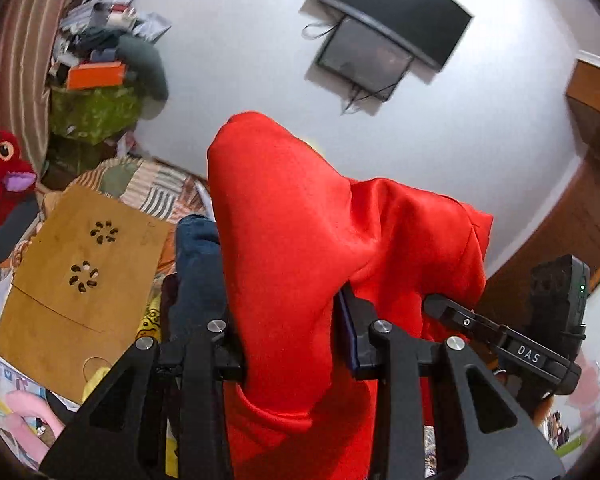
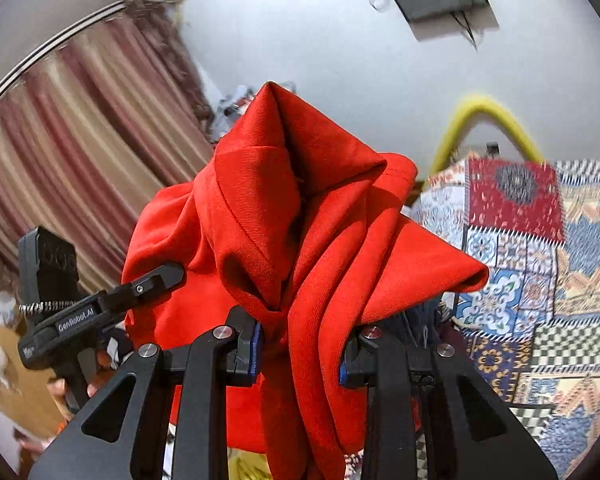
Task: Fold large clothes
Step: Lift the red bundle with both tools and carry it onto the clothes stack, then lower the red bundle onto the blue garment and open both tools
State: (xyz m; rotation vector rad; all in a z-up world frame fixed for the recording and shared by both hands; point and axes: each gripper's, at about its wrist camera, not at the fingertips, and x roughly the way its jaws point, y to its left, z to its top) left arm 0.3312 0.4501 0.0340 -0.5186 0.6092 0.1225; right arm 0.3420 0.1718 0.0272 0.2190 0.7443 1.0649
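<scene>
White wall fills the background, with a dark screen (image 1: pixel 392 16) mounted high and striped curtains (image 2: pixel 92 152) at the left. Below lies a bed under a patchwork quilt (image 2: pixel 540 260), and on its left side a wooden lap board (image 1: pixel 80 280) rests beside a red plush bird (image 1: pixel 4 176).

Held up in the air between both tools is the red garment (image 1: pixel 292 240), bunched and draped well above the quilt.

On the left, the left gripper (image 1: pixel 296 344) is narrowed onto a thick wad of the red cloth, which spills over its jaws. On the right, the right gripper (image 2: pixel 300 356) is likewise clamped on several gathered folds.

Risks, as a judgement: each bite takes a bundle rather than a clean edge, so inner layers may slide free and the garment could sag unevenly. Hanging fabric hides the bed from both cameras, so laying it flat may go crooked, or it may snag the lap board.
</scene>
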